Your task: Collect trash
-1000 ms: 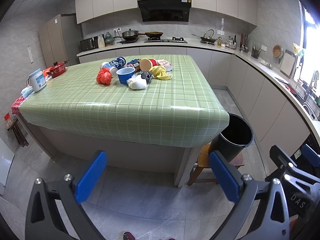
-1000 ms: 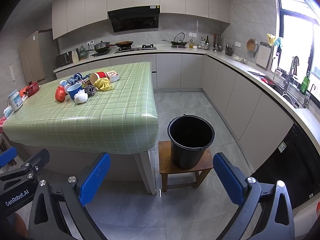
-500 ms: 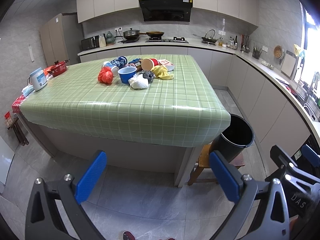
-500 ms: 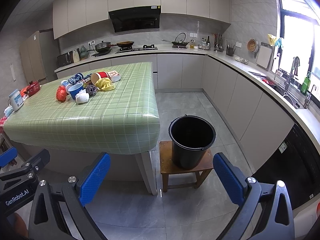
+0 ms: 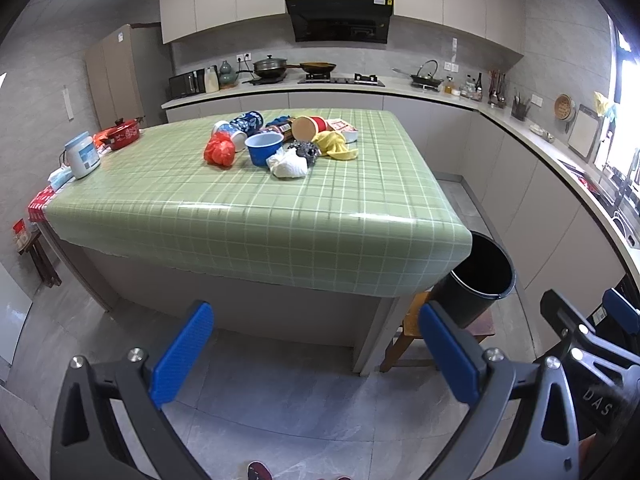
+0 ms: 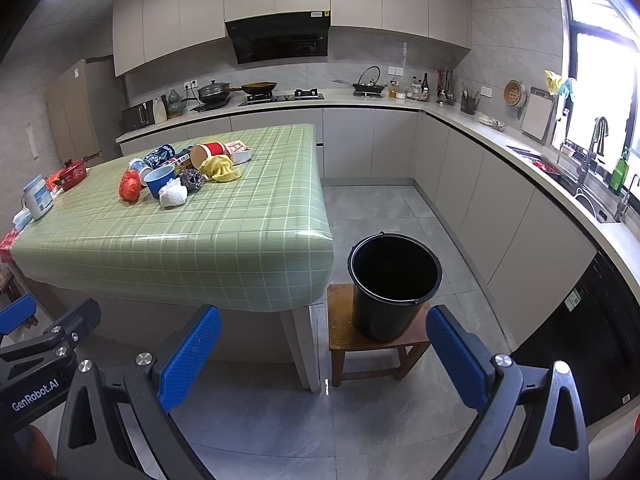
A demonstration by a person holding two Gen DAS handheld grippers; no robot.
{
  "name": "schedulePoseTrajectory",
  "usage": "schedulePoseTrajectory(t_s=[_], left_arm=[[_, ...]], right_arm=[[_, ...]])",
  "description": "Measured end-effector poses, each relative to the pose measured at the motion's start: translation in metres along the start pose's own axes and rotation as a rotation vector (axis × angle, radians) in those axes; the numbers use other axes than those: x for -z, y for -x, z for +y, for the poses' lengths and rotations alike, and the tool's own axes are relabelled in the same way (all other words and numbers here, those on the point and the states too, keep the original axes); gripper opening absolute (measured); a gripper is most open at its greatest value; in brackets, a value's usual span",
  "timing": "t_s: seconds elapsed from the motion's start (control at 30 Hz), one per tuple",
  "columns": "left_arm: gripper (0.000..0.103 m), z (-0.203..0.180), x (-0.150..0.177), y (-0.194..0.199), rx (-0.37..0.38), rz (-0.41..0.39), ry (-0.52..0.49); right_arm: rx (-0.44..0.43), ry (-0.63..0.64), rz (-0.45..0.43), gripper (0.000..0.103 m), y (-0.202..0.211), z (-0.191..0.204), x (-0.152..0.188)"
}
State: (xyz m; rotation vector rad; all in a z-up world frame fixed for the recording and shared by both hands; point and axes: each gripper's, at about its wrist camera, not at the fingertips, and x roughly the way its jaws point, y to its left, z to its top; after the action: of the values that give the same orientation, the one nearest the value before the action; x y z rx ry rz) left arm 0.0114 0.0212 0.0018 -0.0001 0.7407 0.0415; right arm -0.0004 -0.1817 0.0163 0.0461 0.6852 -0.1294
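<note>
A pile of trash lies on the far part of the green checked table (image 5: 256, 216): a red bag (image 5: 219, 152), a blue cup (image 5: 263, 148), a white crumpled wad (image 5: 288, 165), a yellow cloth (image 5: 335, 147), a red paper cup (image 5: 309, 128) and cans. The pile also shows in the right wrist view, with the red bag (image 6: 129, 186) and white wad (image 6: 173, 196). A black bucket (image 6: 394, 284) stands on a wooden stool (image 6: 340, 332) by the table's corner. My left gripper (image 5: 316, 344) and right gripper (image 6: 322, 354) are open, empty, and held low in front of the table.
A white jar (image 5: 82, 155) and a red pot (image 5: 122, 134) sit at the table's left end. Kitchen counters (image 6: 520, 152) run along the back and right walls, with grey tiled floor (image 6: 380, 208) between them and the table.
Both grippers have moved slightly forward toward the table. Their jaws stay open and nothing on the table has moved.
</note>
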Motion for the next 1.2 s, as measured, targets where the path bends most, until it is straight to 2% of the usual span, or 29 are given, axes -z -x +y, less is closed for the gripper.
schedulePoseTrajectory(t_s=[0.3, 0.57, 0.97, 1.2], left_arm=[[0.103, 0.013, -0.006, -0.007, -0.027, 0.004, 0.02], [0.103, 0.054, -0.023, -0.035, -0.058, 0.025, 0.055], [0.103, 0.158, -0.074, -0.106, -0.087, 0.052, 0.066], [0.103, 0.194, -0.102, -0.143, -0.061, 0.058, 0.04]], right_arm=[[-0.033, 0.022, 0.001, 0.103, -0.012, 0.015, -0.009], [-0.069, 0.053, 0.01, 0.103, -0.038, 0.05, -0.027], [-0.076, 0.015, 0.039, 0.103, -0.098, 0.154, -0.067], [-0.04, -0.023, 0.048, 0.103, -0.127, 0.2, -0.088]])
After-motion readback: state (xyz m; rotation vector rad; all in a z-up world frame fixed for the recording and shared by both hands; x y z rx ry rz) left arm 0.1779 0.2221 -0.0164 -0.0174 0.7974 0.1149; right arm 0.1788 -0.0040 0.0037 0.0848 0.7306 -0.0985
